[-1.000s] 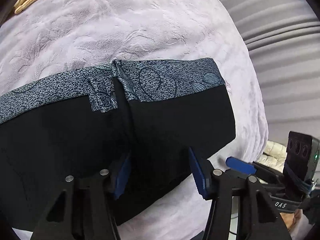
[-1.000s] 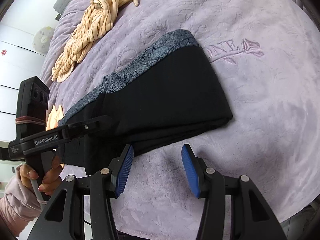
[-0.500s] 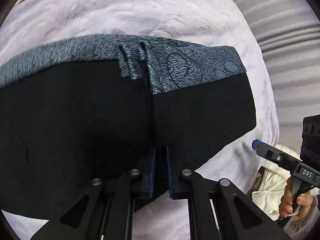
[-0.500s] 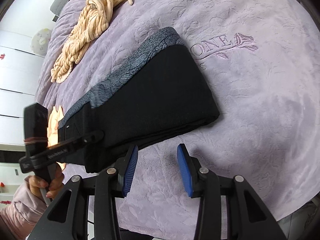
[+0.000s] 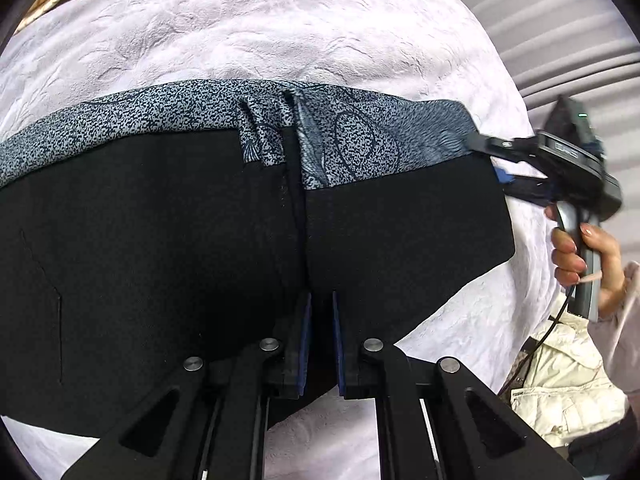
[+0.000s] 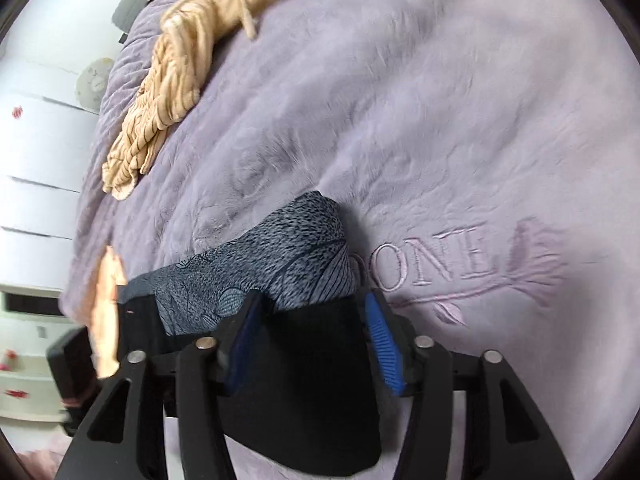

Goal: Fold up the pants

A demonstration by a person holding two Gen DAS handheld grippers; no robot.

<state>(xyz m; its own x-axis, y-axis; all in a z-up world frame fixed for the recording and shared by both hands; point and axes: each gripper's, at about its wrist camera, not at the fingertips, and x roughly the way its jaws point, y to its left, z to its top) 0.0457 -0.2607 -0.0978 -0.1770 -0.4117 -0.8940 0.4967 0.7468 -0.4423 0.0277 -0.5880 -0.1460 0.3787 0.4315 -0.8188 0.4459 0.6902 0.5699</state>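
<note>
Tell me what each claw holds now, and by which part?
Left claw: shut on the pants, near edge. Right claw: opening, astride their end, holding nothing.

A home bedroom. A bed covered by a plush lilac blanket (image 6: 440, 128) embroidered with "ONE" fills both views. A crumpled peach striped garment (image 6: 168, 92) lies at 11 o'clock on it. White panelled cupboard doors (image 6: 36, 168) stand at 9 o'clock beside the bed.
</note>
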